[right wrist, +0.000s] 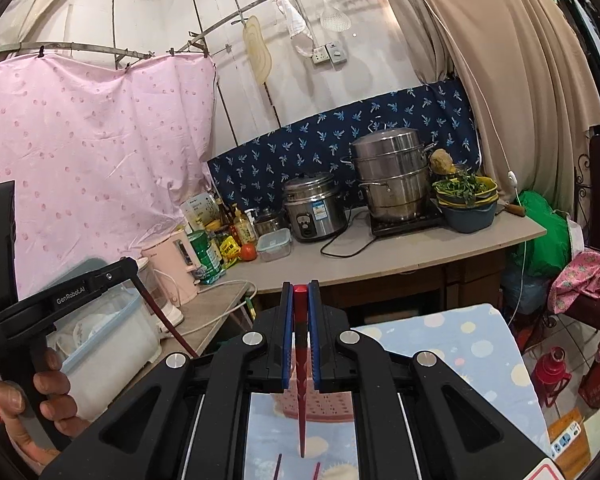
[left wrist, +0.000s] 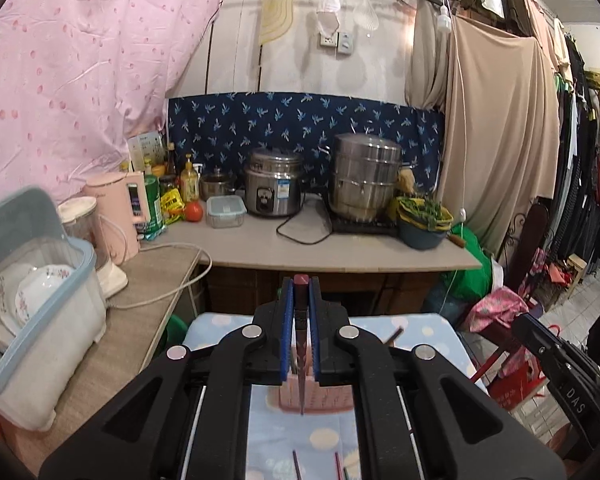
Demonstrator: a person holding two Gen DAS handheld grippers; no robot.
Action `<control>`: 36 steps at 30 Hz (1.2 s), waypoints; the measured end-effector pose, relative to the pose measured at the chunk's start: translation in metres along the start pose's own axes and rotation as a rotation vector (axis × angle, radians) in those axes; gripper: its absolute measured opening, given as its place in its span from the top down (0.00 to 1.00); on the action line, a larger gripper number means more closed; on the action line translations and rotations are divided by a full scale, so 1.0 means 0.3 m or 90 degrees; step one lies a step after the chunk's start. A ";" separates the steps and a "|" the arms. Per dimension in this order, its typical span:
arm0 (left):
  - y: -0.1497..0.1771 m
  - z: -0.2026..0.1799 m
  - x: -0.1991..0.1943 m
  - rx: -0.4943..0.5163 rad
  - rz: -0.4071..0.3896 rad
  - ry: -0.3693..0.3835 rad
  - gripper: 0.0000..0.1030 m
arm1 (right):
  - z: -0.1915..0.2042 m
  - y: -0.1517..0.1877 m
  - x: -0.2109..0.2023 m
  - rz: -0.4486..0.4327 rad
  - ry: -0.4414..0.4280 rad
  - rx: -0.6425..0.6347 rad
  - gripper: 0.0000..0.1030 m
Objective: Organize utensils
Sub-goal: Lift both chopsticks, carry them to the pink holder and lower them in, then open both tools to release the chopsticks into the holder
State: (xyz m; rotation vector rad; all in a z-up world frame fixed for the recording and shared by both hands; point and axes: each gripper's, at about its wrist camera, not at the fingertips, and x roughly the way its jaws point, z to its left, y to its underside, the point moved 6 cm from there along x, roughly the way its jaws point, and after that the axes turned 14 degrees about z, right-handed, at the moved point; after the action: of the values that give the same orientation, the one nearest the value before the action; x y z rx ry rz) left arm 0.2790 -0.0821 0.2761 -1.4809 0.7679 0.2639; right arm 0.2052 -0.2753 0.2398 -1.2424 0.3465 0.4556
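"genrobot.ai" on left hand-held gripper (right wrist: 134, 276); "das" on right hand-held gripper (left wrist: 572, 398).

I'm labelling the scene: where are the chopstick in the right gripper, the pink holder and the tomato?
chopstick (right wrist: 301, 360), right wrist view, its mid shaft.
pink holder (right wrist: 332, 406), right wrist view, its perforated wall.
tomato (right wrist: 248, 251), right wrist view, its middle.

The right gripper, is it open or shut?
Shut: the right gripper has its blue pads pressing a red chopstick between them.

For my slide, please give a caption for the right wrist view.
Right tongs shut on a red chopstick, tip hanging above the pink holder.
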 end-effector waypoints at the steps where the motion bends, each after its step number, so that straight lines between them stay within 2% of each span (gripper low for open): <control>1: -0.020 -0.002 0.007 0.000 -0.003 0.002 0.93 | 0.001 -0.028 0.013 -0.006 -0.001 0.000 0.93; 7: -0.121 -0.024 0.077 0.005 -0.028 0.000 0.93 | -0.004 -0.161 0.097 -0.033 0.004 0.004 0.93; 11: -0.160 -0.033 0.143 0.005 -0.041 0.000 0.93 | -0.033 -0.199 0.165 -0.032 0.005 0.018 0.93; 14: -0.169 -0.031 0.210 0.002 -0.030 0.000 0.93 | -0.052 -0.212 0.220 -0.023 0.006 0.027 0.93; 21: -0.120 -0.021 0.351 0.000 0.007 -0.004 0.93 | -0.081 -0.180 0.363 0.011 0.017 0.027 0.93; 26: -0.064 -0.006 0.439 -0.002 0.041 -0.005 0.93 | -0.103 -0.107 0.450 0.047 0.023 0.027 0.93; 36: -0.004 0.012 0.522 -0.011 0.075 -0.006 0.93 | -0.117 -0.028 0.533 0.091 0.041 0.023 0.93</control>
State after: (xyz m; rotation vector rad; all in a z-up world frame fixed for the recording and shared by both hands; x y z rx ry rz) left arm 0.3969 -0.1242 0.1821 -1.4518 0.8485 0.3670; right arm 0.3468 -0.2882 0.1582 -1.2034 0.4979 0.5300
